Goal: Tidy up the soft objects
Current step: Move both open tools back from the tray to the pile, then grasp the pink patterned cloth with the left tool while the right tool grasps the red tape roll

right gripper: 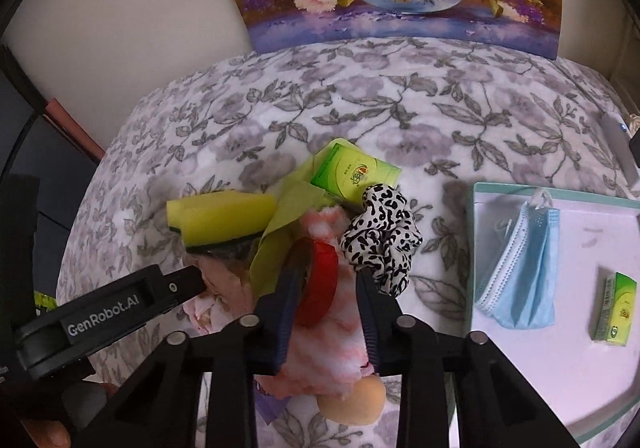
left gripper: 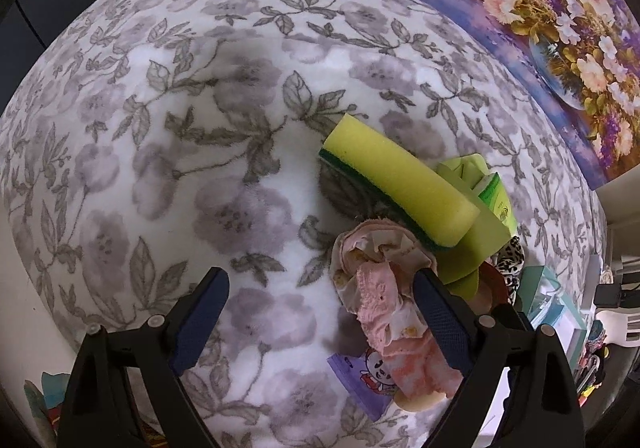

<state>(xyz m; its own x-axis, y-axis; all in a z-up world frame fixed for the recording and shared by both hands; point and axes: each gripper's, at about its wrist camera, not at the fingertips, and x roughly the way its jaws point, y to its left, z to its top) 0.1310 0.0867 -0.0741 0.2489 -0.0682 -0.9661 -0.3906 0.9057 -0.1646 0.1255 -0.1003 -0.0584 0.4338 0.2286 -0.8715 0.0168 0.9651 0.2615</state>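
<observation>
Jaws of right gripper point(right gripper: 326, 280) pinch glossy red tape roll point(right gripper: 316, 280); left gripper point(left gripper: 320, 288) gapes empty.

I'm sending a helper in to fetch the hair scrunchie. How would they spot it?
On the flowered blanket, find the pile left of the white tray. The scrunchie lies at the pile's right edge, beside the red tape roll. It alone has black-and-white leopard spots.

Dim soft indoor light, strong fisheye bending, dark vignetted corners, slight blur
</observation>
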